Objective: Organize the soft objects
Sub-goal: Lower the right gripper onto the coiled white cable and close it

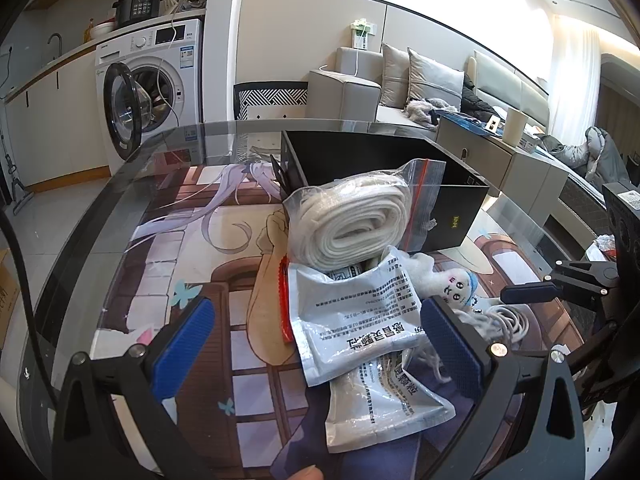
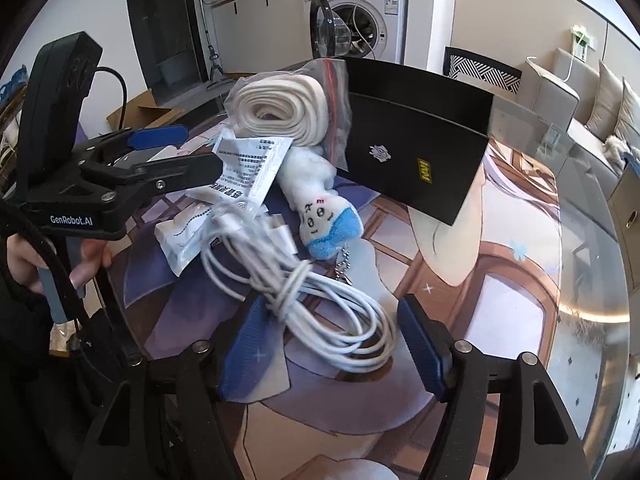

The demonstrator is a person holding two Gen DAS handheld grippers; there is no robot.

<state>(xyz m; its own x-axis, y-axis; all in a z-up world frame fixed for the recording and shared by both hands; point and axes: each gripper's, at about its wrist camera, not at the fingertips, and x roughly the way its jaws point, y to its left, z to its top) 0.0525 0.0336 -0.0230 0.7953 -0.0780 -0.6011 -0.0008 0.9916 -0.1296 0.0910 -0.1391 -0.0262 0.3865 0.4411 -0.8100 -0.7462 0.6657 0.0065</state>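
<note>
A pile lies on the printed mat beside an open black box (image 1: 384, 172) (image 2: 416, 148). It holds a zip bag with rolled white webbing (image 1: 352, 220) (image 2: 280, 112), two silver printed sachets (image 1: 356, 316) (image 2: 248, 164), a small white plush with a blue end (image 1: 452, 284) (image 2: 320, 216) and a coiled white cable (image 2: 320, 304) (image 1: 508, 320). My left gripper (image 1: 320, 348) is open, its jaws either side of the sachets; it also shows in the right wrist view (image 2: 176, 152). My right gripper (image 2: 328, 344) is open around the cable coil.
The glass table (image 1: 132, 168) carries an anime-print mat (image 2: 500, 280). A washing machine (image 1: 148, 76) with its door open stands beyond the table. A grey sofa (image 1: 420, 84) with cushions and a low cabinet (image 1: 500, 148) are at the far right.
</note>
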